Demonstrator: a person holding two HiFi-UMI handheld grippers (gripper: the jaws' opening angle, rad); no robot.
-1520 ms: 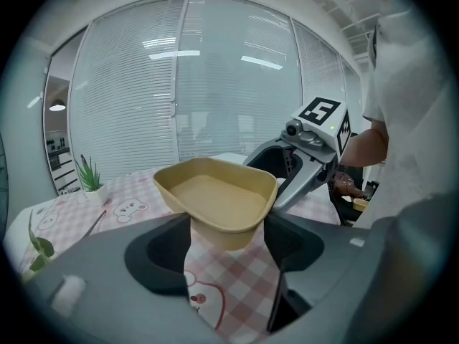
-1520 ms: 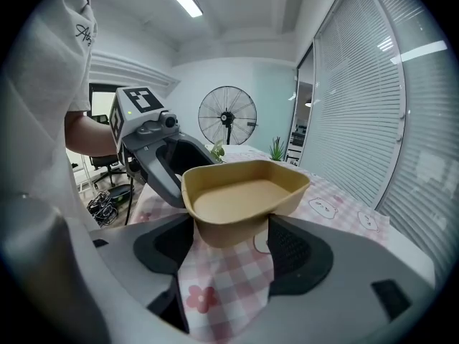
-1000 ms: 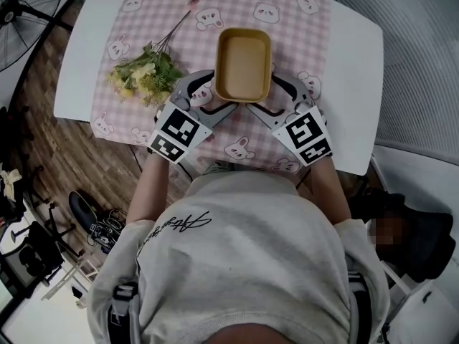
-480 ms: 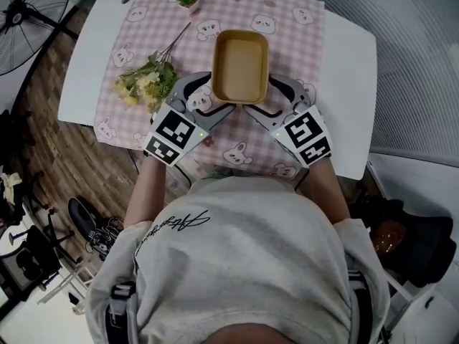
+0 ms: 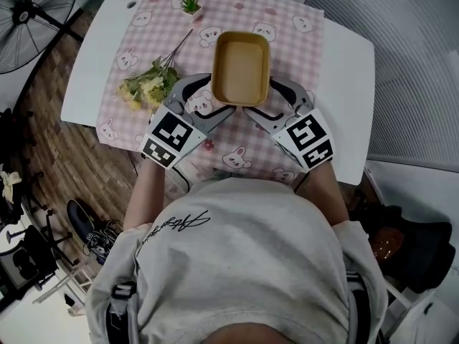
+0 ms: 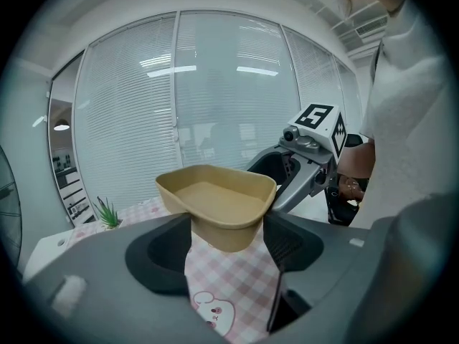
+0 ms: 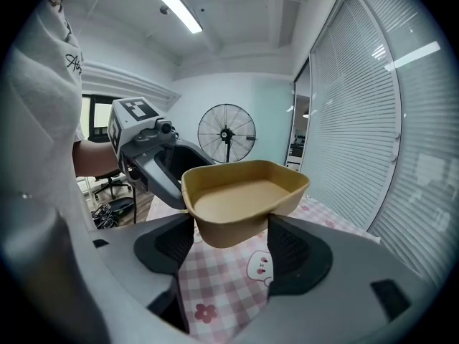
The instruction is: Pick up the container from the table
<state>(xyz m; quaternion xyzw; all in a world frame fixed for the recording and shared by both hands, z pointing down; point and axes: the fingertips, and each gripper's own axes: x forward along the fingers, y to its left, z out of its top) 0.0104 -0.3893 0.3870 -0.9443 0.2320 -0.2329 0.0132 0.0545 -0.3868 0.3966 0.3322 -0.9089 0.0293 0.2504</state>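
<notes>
The tan, empty, rounded-rectangle container (image 5: 241, 67) hangs above the pink checked cloth (image 5: 287, 34), held level from both sides. My left gripper (image 5: 217, 96) is shut on its near-left end, and my right gripper (image 5: 264, 97) is shut on its near-right end. In the left gripper view the container (image 6: 215, 203) sits between the dark pads of the left gripper (image 6: 228, 239), with the right gripper (image 6: 301, 163) behind it. The right gripper view shows the same container (image 7: 240, 199) clamped in the right gripper (image 7: 231, 239), the left gripper (image 7: 154, 156) beyond.
A bunch of artificial flowers (image 5: 147, 84) lies on the cloth to the left, and a small potted plant (image 5: 190, 4) stands at the far edge. The white table (image 5: 351, 99) has bare margins. A floor fan (image 5: 32, 9) stands off the far left. Window blinds (image 6: 215, 99) line the far side.
Both grippers have risen together with the container held between them, so it hangs higher above the cloth. Their grip and the container's level pose look the same.
</notes>
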